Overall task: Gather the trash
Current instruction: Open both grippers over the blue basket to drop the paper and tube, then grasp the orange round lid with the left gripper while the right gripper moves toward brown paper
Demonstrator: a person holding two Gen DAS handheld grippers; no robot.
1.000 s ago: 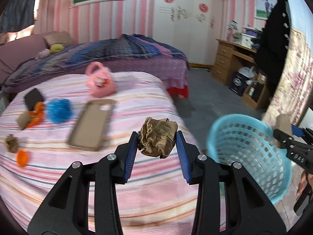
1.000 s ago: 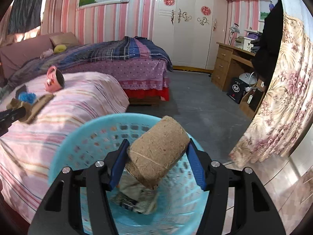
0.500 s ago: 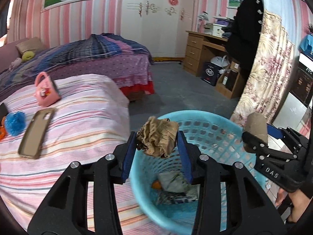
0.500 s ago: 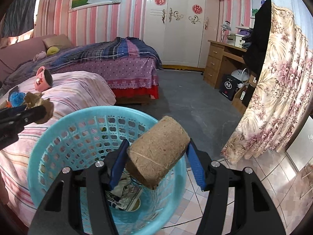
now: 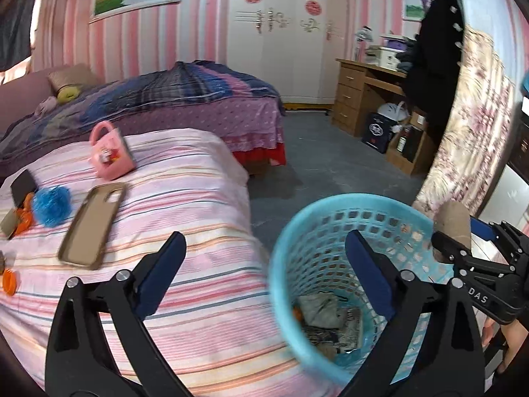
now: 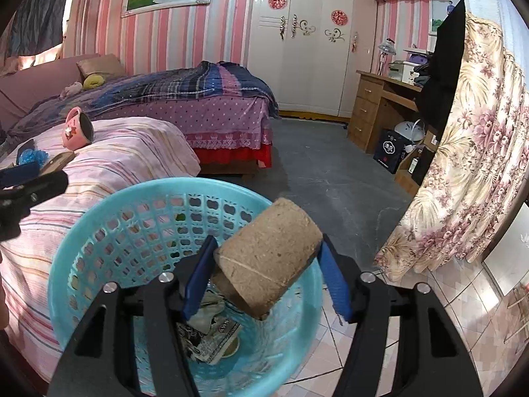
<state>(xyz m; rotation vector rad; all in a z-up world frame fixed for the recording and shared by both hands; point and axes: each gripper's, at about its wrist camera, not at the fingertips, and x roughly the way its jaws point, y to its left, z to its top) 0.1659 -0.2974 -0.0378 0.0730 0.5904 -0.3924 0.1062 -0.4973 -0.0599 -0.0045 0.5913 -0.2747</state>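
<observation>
Dumping step was in hand, both grippers over the blue basket (image 6: pixel 185 185), which sat on the tiled floor against the edge of the striped bed (image 5: pixel 198 198).

Left gripper (image 5: pixel 264 241): jaws had just been opening and stood wide, nothing between them, pads bare. It hung over the near bed corner and the basket's left rim.

Right gripper (image 6: pixel 267 244): jaws had just been opening too, but only partway. The cardboard roll (image 6: pixel 264 264) was between them, tilted, directly above the basket mouth. The pads sat at its sides; couldn't tell whether they were pressing on it or already slack.

Crumpled paper and printed scraps (image 5: pixel 320 311) lay in the basket bottom, so collection looked well underway, not finished.

On the bed: phone case (image 5: pixel 92 225), blue puff (image 5: pixel 51 206), pink mug (image 5: pixel 110 155) on its side, and a small orange piece (image 5: pixel 10 281) near the left edge. Which of these count as trash is a judgement call; the orange piece looked the likeliest.

Next move, as I read it: spread the right jaws fully so the roll drops clear inside the rim, then send the empty left gripper to the far side of the bed for the small bits. Low, flat pieces on soft bedding would need a shallow approach, or the pads would pinch sheet.
</observation>
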